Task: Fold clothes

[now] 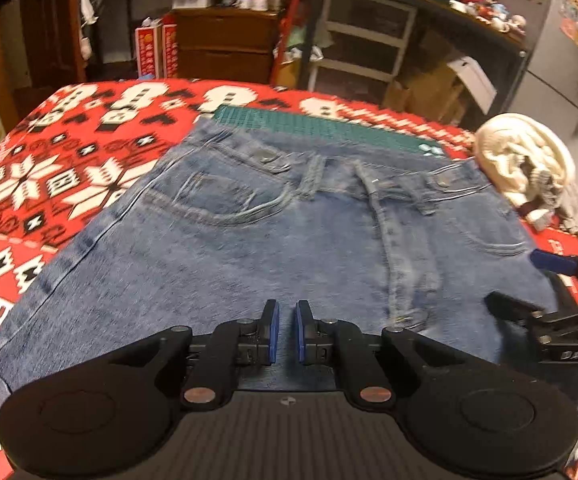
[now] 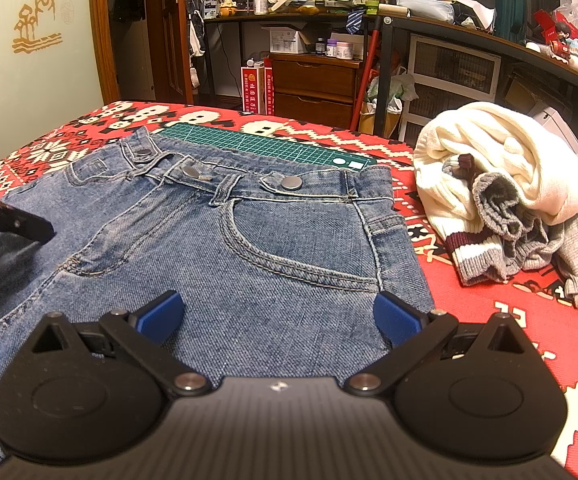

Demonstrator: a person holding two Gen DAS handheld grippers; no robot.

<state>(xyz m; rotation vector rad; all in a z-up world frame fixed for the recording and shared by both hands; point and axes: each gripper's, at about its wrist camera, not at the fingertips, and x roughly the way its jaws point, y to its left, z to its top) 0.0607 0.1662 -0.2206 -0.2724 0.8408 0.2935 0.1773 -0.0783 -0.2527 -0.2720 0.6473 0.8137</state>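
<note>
blue jeans (image 2: 217,248) lie flat, waistband away, on a red patterned blanket (image 2: 489,320), the left gripper (image 1: 287,330) nearly closed above the denim, the right gripper (image 2: 277,316) spread wide over it, cream sweater (image 2: 501,168) heaped right.

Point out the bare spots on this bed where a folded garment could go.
Freest is the red patterned blanket left of the jeans, out to the bed edge. A narrower strip lies beyond the green cutting mat, toward the far edge. Right of the jeans is crowded: the cream and grey clothes pile fills that side.
</note>
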